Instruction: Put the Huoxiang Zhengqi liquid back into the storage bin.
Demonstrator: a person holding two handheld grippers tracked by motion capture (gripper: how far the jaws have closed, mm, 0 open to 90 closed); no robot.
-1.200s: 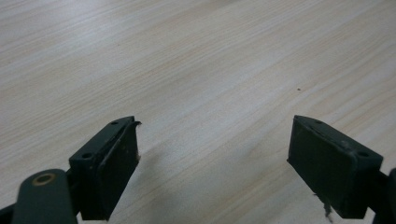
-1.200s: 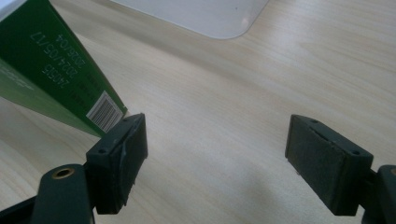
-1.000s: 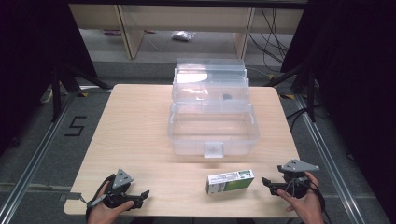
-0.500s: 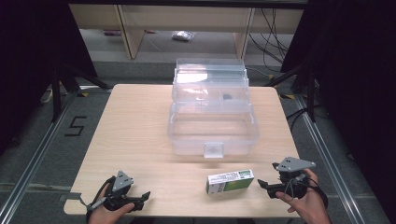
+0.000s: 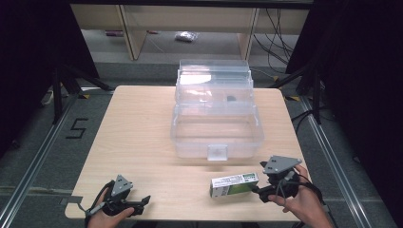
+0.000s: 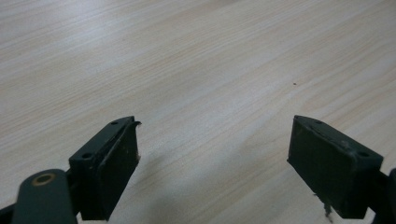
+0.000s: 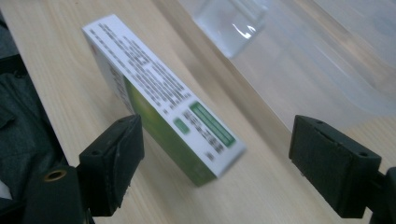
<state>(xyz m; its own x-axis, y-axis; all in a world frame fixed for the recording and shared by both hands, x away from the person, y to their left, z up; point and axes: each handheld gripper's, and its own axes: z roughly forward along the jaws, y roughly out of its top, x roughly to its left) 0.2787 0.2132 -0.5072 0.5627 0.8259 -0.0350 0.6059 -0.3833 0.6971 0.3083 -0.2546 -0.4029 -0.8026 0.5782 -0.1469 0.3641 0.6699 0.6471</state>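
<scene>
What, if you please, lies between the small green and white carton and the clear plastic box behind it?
Nothing: the high view shows only bare wooden table between the carton and the clear plastic box. The right gripper is open beside the carton's end.

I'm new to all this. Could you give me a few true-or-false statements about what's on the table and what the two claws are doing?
1. The right claw is open, with the end of the green and white box between its jaws. True.
2. The left claw is clamped on the box. False: it is open over bare wooden table, with nothing between its jaws.
3. The clear plastic bin stands on the table with its lid open. True.
4. The green and white box lies inside the bin. False: it lies on the table in front of the bin, near the right claw.
5. The bin is packed full of boxes. False: its front compartment looks empty.
</scene>
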